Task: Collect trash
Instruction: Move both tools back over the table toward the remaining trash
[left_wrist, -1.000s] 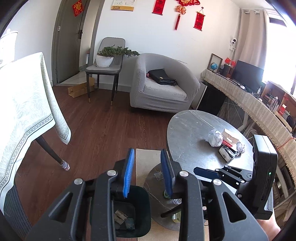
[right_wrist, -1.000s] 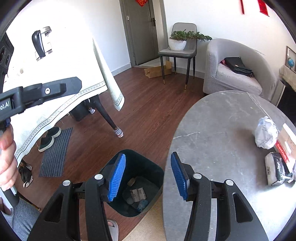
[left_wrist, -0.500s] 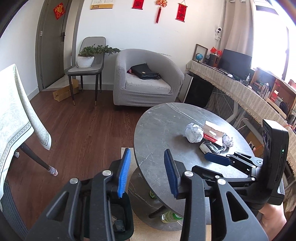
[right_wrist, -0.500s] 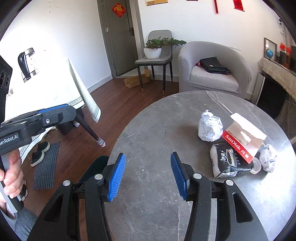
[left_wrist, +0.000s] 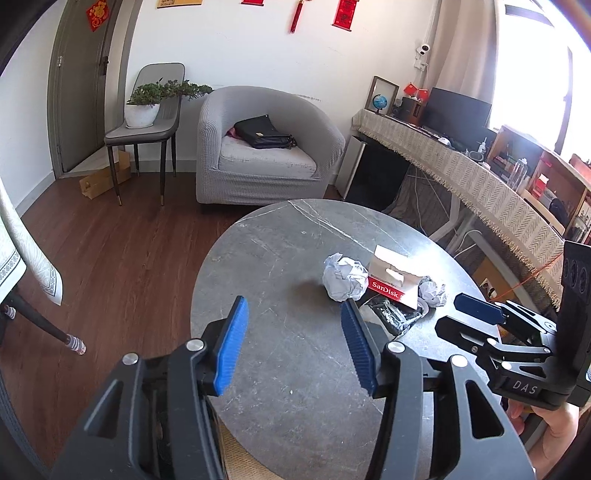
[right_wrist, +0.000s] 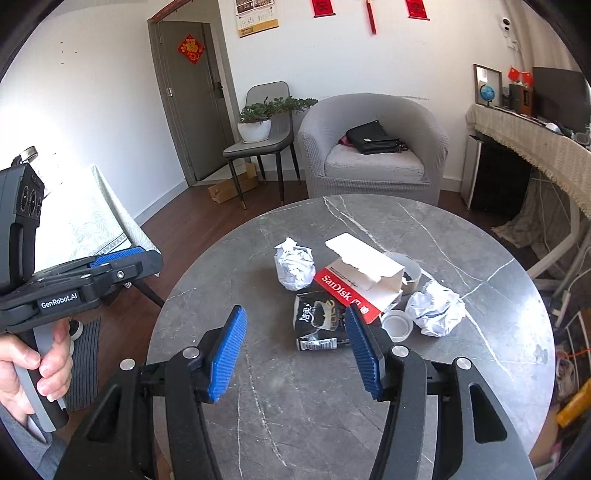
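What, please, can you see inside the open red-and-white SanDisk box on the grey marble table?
Only the torn white flap and inner white cardboard of the red-and-white SanDisk box show. Its interior is hidden behind the flap, so any contents cannot be seen.

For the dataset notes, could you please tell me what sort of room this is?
Most likely a home living room: a grey armchair with a black bag on it, a potted plant on a chair, and a round marble table strewn with trash.

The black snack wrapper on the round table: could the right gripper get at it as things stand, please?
Probably yes. The right gripper is open and empty, and the black snack wrapper lies flat just ahead of it, with bare table between; only the SanDisk box crowds its far edge.
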